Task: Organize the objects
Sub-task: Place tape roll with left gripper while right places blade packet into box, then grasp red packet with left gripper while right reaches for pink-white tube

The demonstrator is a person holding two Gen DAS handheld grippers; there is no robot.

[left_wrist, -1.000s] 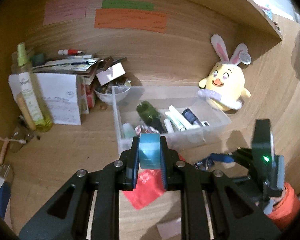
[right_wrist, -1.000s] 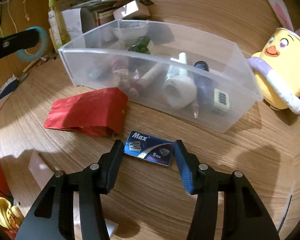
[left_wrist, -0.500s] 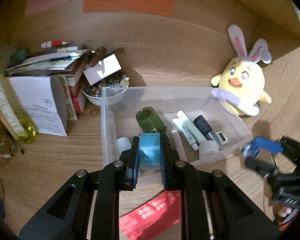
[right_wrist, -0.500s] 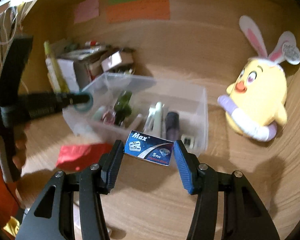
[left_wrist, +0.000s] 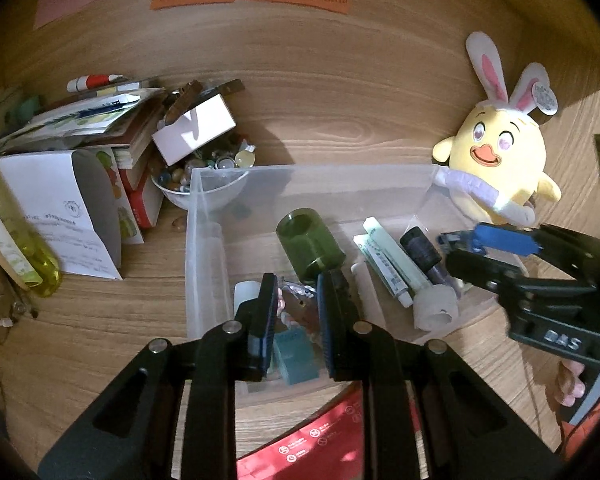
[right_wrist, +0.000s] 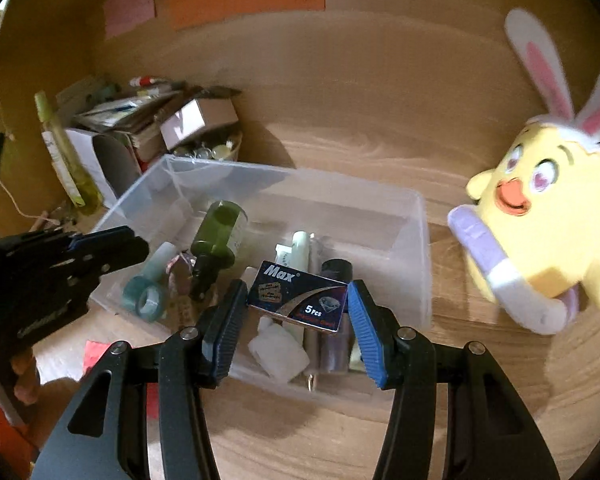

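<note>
A clear plastic bin (left_wrist: 204, 184) (right_wrist: 420, 240) stands on the wooden desk and holds a green bottle (left_wrist: 310, 246) (right_wrist: 220, 232), tubes and small items. My left gripper (left_wrist: 298, 296) is open over the bin's near left part. A teal tape roll (left_wrist: 298, 354) (right_wrist: 146, 300) lies in the bin below its fingers, free of them. My right gripper (right_wrist: 298, 300) is shut on a blue "Max" blade box (right_wrist: 298, 300) and holds it above the bin's near right part. It shows in the left wrist view (left_wrist: 460, 240) at the right.
A yellow bunny-eared plush (left_wrist: 496, 160) (right_wrist: 540, 216) sits right of the bin. A bowl of trinkets (left_wrist: 200, 184), stacked papers and boxes (left_wrist: 100, 140) and a yellow-green spray bottle (right_wrist: 66, 160) crowd the left. A red packet (left_wrist: 320, 444) lies before the bin.
My left gripper moved over the bin, opened and let go of the tape roll, which now lies inside. My right gripper lifted the blade box off the desk and carried it over the bin.
</note>
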